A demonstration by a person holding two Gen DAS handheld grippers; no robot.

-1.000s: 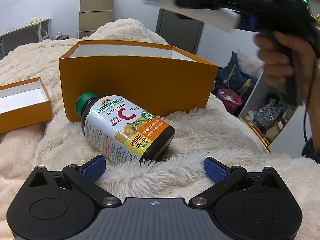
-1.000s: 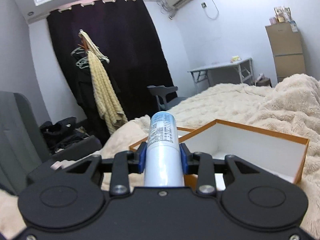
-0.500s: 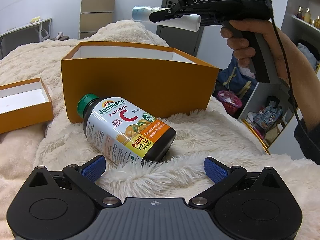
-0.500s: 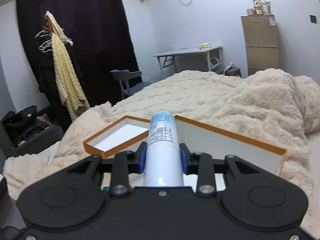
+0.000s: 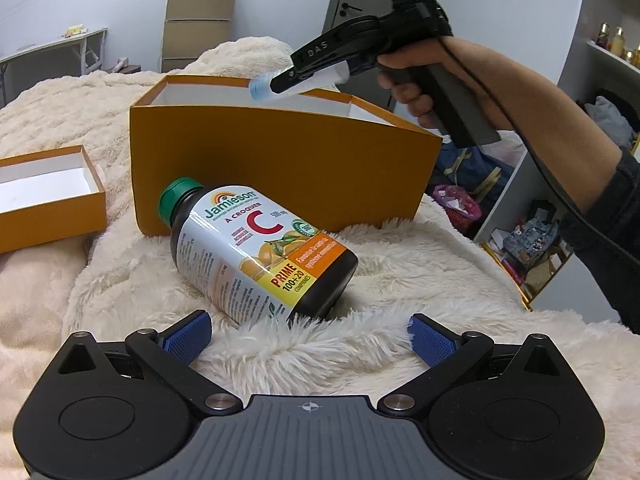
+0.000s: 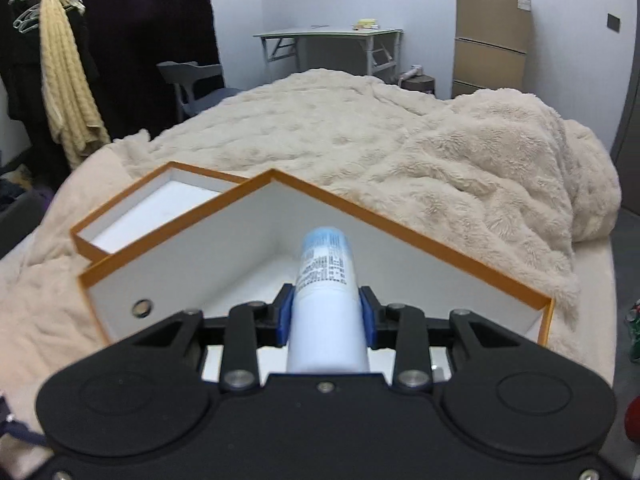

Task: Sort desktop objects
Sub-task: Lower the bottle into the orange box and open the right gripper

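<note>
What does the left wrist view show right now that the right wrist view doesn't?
Left wrist only: the green-capped vitamin bottle lying on the fluffy cream blanket ahead of the open left gripper.

Right wrist only: the large orange box's white inside and the round hole in one wall.

Both: the white spray can between the right gripper's opening jaws, and the shallow orange lid.

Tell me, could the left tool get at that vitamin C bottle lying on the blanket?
Probably yes. The left tool is open, and the vitamin C bottle lies on its side just ahead on the fluffy blanket, with nothing between them.
</note>
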